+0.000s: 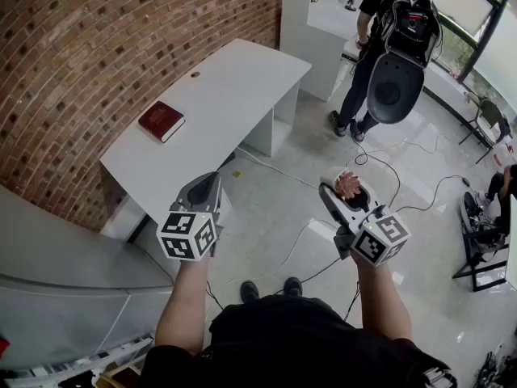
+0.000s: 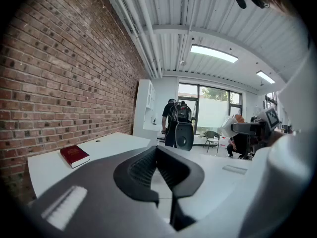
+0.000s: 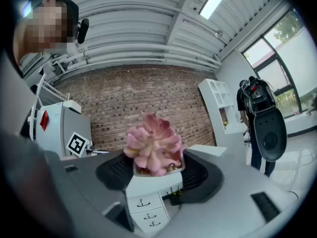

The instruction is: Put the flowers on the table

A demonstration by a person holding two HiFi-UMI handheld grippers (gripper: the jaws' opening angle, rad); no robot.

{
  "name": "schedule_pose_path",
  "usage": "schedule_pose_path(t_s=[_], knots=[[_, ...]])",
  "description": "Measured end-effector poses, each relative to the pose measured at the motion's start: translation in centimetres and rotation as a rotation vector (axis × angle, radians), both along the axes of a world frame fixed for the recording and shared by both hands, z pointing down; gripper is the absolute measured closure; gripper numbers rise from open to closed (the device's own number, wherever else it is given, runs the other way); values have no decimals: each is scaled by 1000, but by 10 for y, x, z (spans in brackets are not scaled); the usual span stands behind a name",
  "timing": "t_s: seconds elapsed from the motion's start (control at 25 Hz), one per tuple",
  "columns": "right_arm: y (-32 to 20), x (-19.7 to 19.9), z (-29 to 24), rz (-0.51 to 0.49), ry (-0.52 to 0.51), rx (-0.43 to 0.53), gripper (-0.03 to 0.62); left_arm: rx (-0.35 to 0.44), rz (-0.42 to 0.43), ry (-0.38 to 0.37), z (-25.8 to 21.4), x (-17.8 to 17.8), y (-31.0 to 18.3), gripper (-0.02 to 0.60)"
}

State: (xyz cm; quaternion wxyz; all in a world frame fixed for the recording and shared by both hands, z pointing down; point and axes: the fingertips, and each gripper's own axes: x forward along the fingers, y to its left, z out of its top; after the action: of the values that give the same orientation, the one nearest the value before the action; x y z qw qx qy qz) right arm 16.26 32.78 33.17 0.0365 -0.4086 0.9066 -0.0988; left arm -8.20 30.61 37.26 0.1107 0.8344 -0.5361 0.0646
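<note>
A pink succulent flower (image 1: 348, 186) in a small white pot (image 3: 156, 175) is held in the air over the floor, with my right gripper (image 1: 349, 192) shut on the pot. In the right gripper view the flower (image 3: 153, 145) fills the space between the dark pads (image 3: 116, 170). My left gripper (image 1: 207, 186) is shut with nothing in it, and hangs near the front end of the white table (image 1: 218, 95). The left gripper view looks past the jaws toward the table (image 2: 114, 145), which lies ahead and to the left.
A red book (image 1: 161, 121) lies on the table's left side by the brick wall (image 1: 73, 71). A grey cabinet (image 1: 65, 281) stands at my left. Cables (image 1: 388, 168) run across the floor. A person with a black backpack rig (image 1: 396, 55) stands beyond.
</note>
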Motion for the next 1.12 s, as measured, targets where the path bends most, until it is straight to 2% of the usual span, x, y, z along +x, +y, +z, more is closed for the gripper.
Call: schedule_pose_path(t_s=[0.52,0.68,1.12], knots=[[6,-26,-2,-1,30,6,322,8,-23,-15,5,-28,4,571],[7,-32,4,37,43,-9,322,15,-6,-6,6,-34,8,571],[22,-73,21,48,-30,-76,322,18,42,-11,12,-72,30,571]])
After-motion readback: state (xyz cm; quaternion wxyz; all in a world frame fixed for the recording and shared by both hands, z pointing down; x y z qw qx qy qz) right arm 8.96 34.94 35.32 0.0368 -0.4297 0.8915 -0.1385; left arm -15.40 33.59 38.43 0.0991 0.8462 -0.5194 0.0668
